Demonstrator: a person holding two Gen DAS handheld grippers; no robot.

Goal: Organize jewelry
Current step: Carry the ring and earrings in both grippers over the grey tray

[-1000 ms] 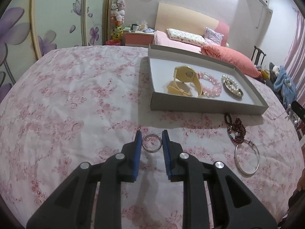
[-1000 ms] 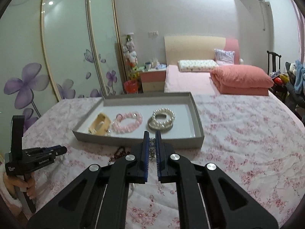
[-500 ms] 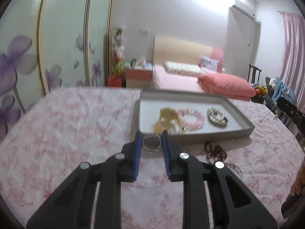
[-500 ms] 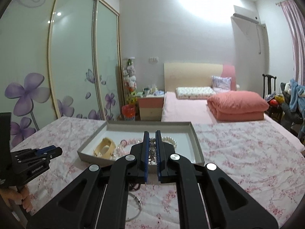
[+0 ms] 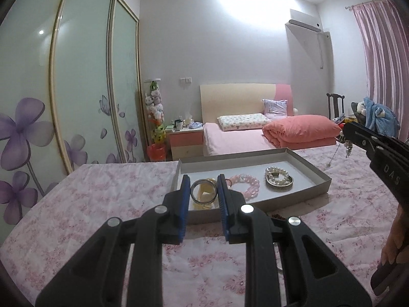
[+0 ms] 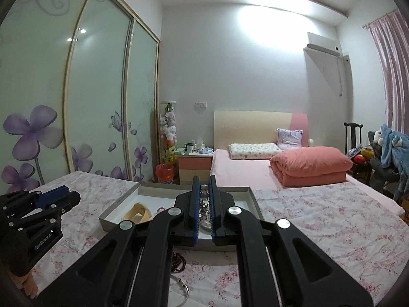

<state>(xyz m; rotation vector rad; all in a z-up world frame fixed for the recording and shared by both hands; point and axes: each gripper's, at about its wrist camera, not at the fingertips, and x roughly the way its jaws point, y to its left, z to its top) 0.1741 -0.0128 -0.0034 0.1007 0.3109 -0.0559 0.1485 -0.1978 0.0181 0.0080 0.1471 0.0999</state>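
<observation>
Now both grippers have lifted off the bed (image 5: 76,204); my left gripper (image 5: 203,192) fingers clamp the silver ring (image 5: 203,191), the right gripper (image 6: 203,199) fingers clamp a beaded chain (image 6: 204,208), both poised before the tray (image 5: 301,192) for placement.

The right claw (image 6: 203,199) hides most of its dangling chain (image 6: 204,211).

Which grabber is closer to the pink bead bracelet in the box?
Left. The left gripper is just left of the pink bead bracelet, at the tray's near edge. The right gripper is high off to its right.
</observation>
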